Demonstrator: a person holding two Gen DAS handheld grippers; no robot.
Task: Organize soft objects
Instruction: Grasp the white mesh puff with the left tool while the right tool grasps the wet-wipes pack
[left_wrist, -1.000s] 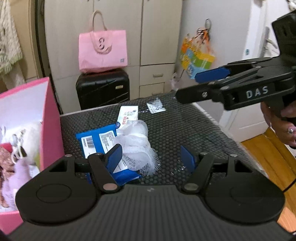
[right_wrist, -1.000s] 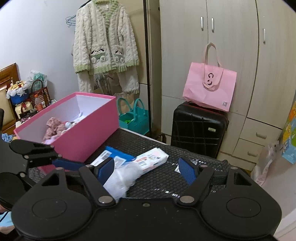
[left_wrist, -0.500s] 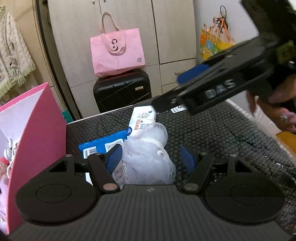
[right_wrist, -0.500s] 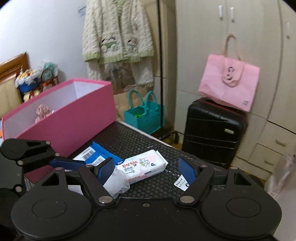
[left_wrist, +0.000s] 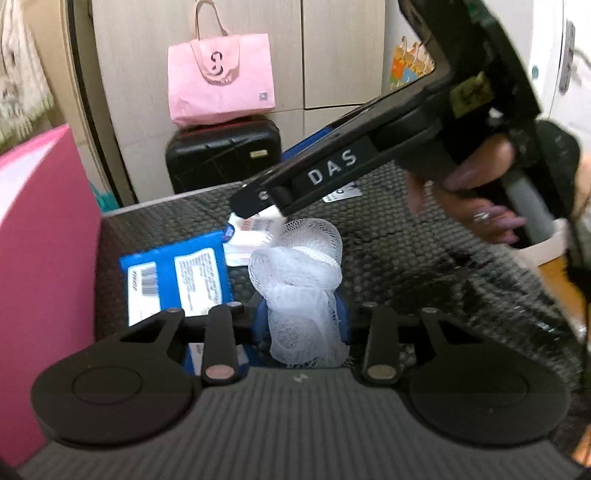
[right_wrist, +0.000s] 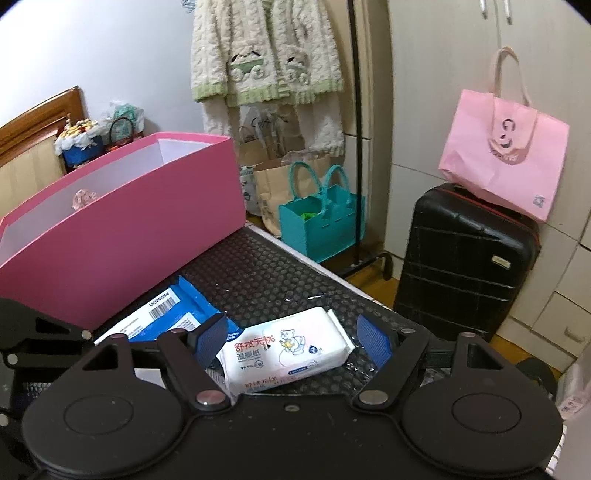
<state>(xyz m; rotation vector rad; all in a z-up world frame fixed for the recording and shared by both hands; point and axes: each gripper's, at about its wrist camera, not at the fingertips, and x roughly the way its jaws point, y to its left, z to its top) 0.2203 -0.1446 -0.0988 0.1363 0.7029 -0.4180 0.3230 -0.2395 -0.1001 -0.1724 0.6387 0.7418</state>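
The left gripper (left_wrist: 300, 325) has just closed its blue fingers (left_wrist: 260, 318) onto the white mesh bath puff (left_wrist: 295, 273), squeezing its lower part to a narrow waist so the springy netting cannot slip; the puff sits on the dark honeycomb-textured surface (left_wrist: 406, 258), at about three o'clock from the glossy blue packet (left_wrist: 177, 277). The right gripper (right_wrist: 291, 341) holds its fingers spread either side of the soft, rectangular white wipes pack (right_wrist: 286, 354), probably to pinch it for the pink box (right_wrist: 122, 236) at ten o'clock.
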